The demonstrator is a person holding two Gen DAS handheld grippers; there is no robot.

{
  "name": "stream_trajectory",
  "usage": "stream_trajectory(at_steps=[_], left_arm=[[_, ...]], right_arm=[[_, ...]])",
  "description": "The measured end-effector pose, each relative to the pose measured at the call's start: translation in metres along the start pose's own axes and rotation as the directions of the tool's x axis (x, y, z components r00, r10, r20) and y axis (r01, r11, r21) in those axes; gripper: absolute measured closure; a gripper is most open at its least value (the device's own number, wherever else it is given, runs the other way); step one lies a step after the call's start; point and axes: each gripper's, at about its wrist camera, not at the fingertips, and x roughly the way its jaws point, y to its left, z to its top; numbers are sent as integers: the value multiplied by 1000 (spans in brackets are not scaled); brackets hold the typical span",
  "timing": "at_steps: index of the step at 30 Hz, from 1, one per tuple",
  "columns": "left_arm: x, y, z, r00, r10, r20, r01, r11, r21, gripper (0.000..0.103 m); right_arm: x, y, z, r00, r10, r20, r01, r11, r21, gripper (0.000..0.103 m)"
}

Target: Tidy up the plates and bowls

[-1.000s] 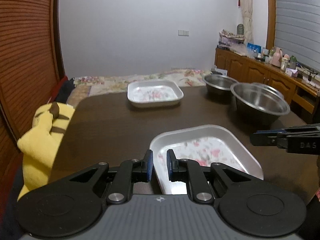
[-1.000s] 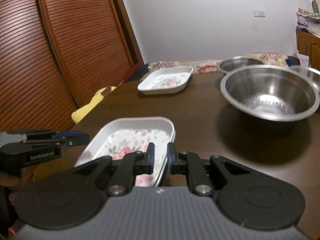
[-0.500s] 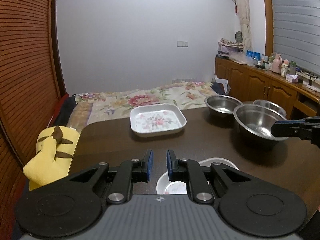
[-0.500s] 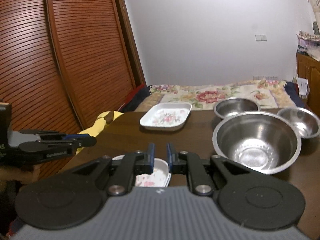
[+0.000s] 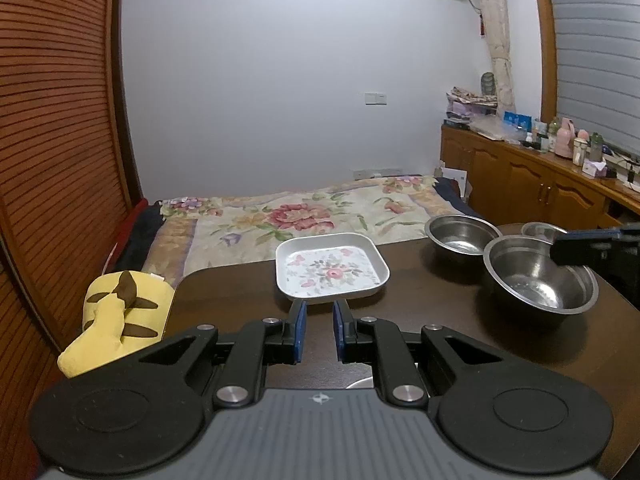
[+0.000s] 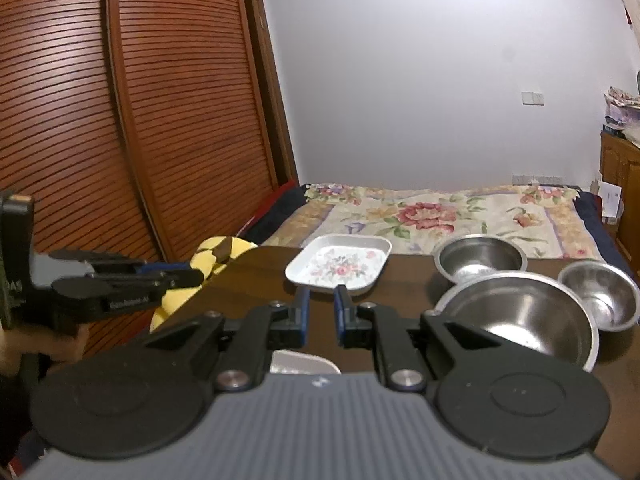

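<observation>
Both tongs, left point(image 5: 319, 330) and right point(image 6: 321, 313), slightly parted, holding nothing. Floral plate point(image 5: 331, 269) sits at desk point(image 5: 420, 312) far edge; steel bowls point(image 5: 540, 276) right. Plate likely light, stiff, slick, chippable: grip the raised rim.

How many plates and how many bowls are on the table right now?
Floral square plates: 2, the far plate and the near plate mostly hidden under the right gripper.
Steel bowls: 3, the large bowl, back bowl and small bowl.
Total: 5.

Two floral plates point(image 6: 339, 267), three steel bowls point(image 6: 520, 320)
</observation>
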Motion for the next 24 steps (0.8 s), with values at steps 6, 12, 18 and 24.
stream_trajectory(at_steps=[6,12,18,24], left_arm=[[3,3,2,1000,14,-10,-14,1000,2,87],[17,8,11,1000,10,-11,-10,1000,11,87],[48,21,22,1000,18,-19,-18,1000,12,75],[85,36,31,999,15,-47,-15,1000,-10,70]], right_arm=[[4,7,17,1000,24,14,-24,1000,-7,88],[19,8,28,1000,21,-5,-21,999,-34,88],[54,-4,36,998,0,-63,-3,999,-47,88],[93,-16,39,993,-15,-115,12,1000,-28,86]])
